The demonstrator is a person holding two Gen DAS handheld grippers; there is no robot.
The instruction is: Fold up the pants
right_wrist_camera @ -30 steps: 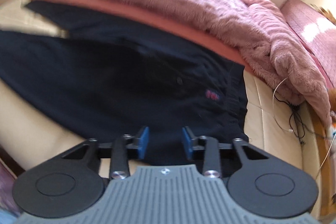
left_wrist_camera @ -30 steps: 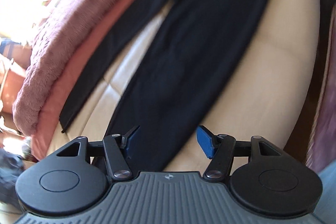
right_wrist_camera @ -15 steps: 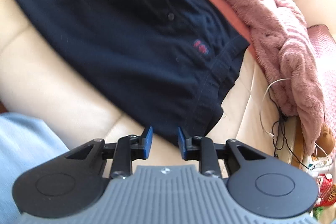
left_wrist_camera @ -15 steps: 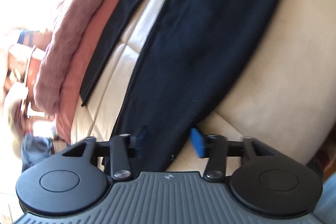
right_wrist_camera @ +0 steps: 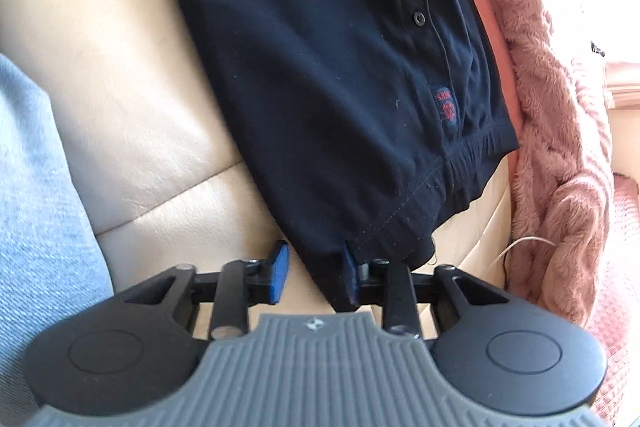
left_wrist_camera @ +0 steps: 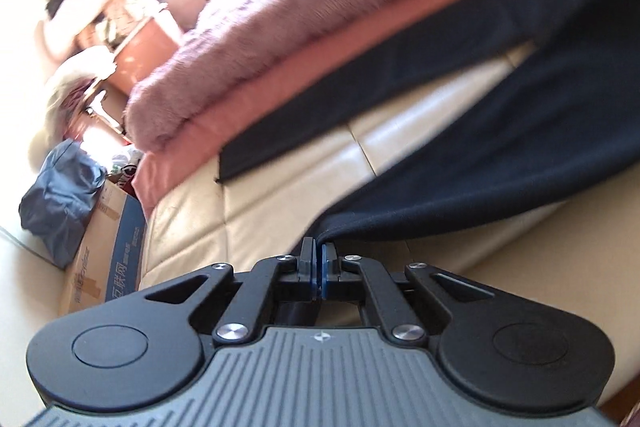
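A cream leather sofa [left_wrist_camera: 280, 187] fills both views, its seat cushions serving as the flat surface for folding. Along its back lies a fluffy pink blanket [left_wrist_camera: 320, 27], bunched clear of the seat. Spread across the seat is a pair of dark navy pants [left_wrist_camera: 540, 131], legs splayed in a V toward the left wrist camera and waistband toward the right, probably laid out flat so one leg can be brought over the other.

The pants are plain, soft knit fabric with an elastic waistband [right_wrist_camera: 472, 163], a small black button [right_wrist_camera: 419, 18] and a small red embroidered logo [right_wrist_camera: 446, 105] near the waist.

The left gripper [left_wrist_camera: 319, 259] has its blue pads pressed together, pinching the hem end of the nearer leg, which rises slightly taut off the cushion. The right gripper [right_wrist_camera: 314, 273] sits at the near corner of the waistband with its jaws parted to a medium gap; the fabric corner lies between them, touching the right-hand pad, but is not clamped. It seems poised to close, so both ends could lift together.

Beyond the sofa's end stand a cardboard box [left_wrist_camera: 108, 251] and a dark blue bag [left_wrist_camera: 60, 199].
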